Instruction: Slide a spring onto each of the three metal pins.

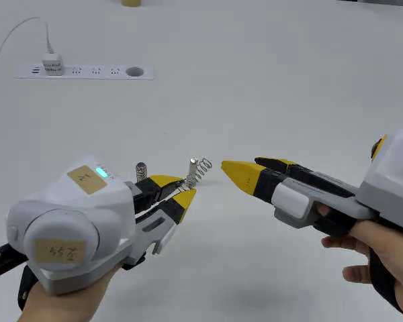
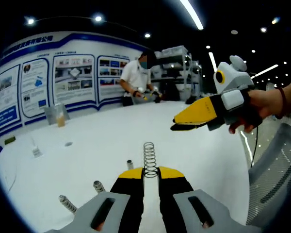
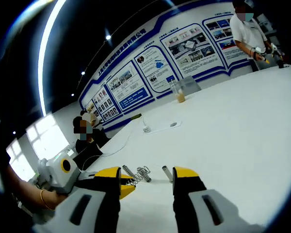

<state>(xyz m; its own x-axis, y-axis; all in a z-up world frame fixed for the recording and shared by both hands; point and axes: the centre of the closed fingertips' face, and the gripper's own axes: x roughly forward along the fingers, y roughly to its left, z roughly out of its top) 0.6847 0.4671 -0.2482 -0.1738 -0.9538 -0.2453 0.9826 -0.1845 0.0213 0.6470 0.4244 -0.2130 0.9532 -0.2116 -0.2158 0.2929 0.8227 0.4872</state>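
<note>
Step in hand: the last of the three pins, as I judge it. In the left gripper view two sprung pins stand to the left, each already wearing its coil, and one bare pin is left.
Left claw: clamped on the lower end of a loose spring, whose coils rise free above the yellow tips.
Right claw: its jaws stand apart with nothing between them. It hovers just beside the spring, pointing at it.
Where the spring is: off the table, carried near the bare pin and not yet over it. In the head view it leans to the right of the pin's top.
Next move calls for: bringing the spring's open end square over the pin tip and lowering it along the pin's axis. The right claw could steady the free end.
How the spring looks: a slim coil of bright wire with open, even turns, and light. It would likely flex or spring away if pinched off-centre.
</note>
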